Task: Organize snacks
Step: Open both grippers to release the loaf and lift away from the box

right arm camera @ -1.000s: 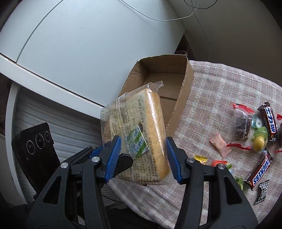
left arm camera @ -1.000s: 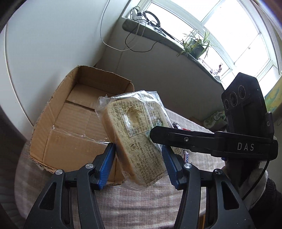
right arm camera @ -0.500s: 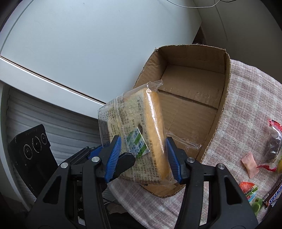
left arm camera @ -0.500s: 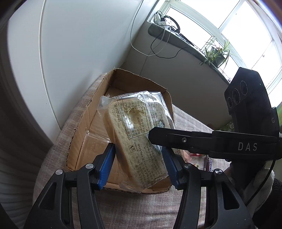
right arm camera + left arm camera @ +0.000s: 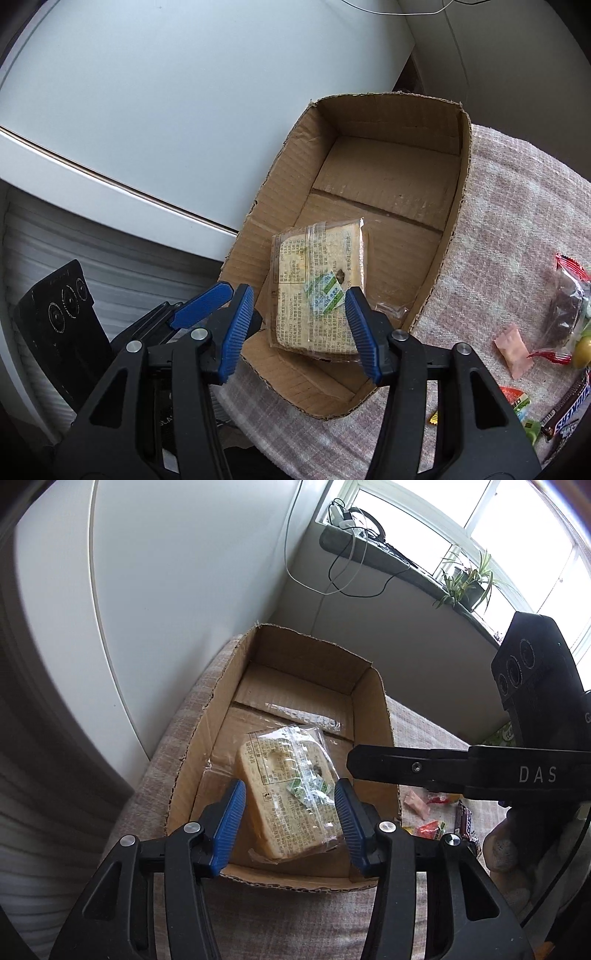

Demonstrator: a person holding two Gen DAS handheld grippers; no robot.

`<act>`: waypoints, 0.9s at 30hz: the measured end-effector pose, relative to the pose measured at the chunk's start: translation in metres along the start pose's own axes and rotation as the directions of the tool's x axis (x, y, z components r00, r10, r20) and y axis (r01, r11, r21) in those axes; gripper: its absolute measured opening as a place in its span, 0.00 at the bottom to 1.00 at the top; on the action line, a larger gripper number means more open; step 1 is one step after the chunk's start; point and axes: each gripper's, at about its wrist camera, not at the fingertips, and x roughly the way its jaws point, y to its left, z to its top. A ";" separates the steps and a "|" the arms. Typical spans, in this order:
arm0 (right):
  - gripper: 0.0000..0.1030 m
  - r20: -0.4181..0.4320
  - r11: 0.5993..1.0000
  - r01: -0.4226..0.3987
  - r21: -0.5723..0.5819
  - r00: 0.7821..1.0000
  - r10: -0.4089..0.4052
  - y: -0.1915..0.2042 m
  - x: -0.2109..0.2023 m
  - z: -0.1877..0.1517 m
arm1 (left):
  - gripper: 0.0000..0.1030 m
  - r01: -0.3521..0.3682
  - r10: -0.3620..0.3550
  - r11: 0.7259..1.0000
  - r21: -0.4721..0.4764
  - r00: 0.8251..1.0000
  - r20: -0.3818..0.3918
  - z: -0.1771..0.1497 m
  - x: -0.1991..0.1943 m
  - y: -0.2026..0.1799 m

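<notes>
A wrapped slab of bread (image 5: 291,794) lies flat on the floor of the open cardboard box (image 5: 373,716), near its front end; it also shows in the right wrist view (image 5: 319,299) inside the box (image 5: 461,206). My left gripper (image 5: 288,821) is open above the box's front end, with its blue pads apart from the wrapper. My right gripper (image 5: 301,328) is open too, above the same package and not touching it. The right gripper's body crosses the left wrist view at the right.
The box stands on a pink checked cloth (image 5: 517,206) at the table's left edge, next to a white wall panel (image 5: 184,590). Loose wrapped snacks lie to the right of the box: a pink sachet (image 5: 513,349), a Snickers bar (image 5: 569,413), red packets (image 5: 430,827).
Both grippers opened and let go of the bread package, which dropped from between the pads onto the box floor. Both views now look more steeply down into the box.
</notes>
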 end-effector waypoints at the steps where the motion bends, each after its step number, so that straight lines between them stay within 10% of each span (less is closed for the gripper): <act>1: 0.53 0.003 1.000 -0.001 -0.001 1.000 0.001 0.000 -0.003 -0.001 | 0.47 -0.003 0.003 1.000 0.002 1.000 0.002 0.000 -0.001 0.000; 13: 0.67 0.116 0.993 0.114 -0.035 0.987 -0.109 -0.009 -0.058 -0.032 | 0.47 0.019 -0.020 0.999 0.033 1.000 0.019 -0.006 -0.018 -0.020; 27: 0.73 0.236 0.941 0.331 0.066 0.911 -0.337 -0.079 -0.154 -0.112 | 0.47 0.139 -0.134 0.972 0.191 0.990 -0.040 -0.040 -0.018 -0.091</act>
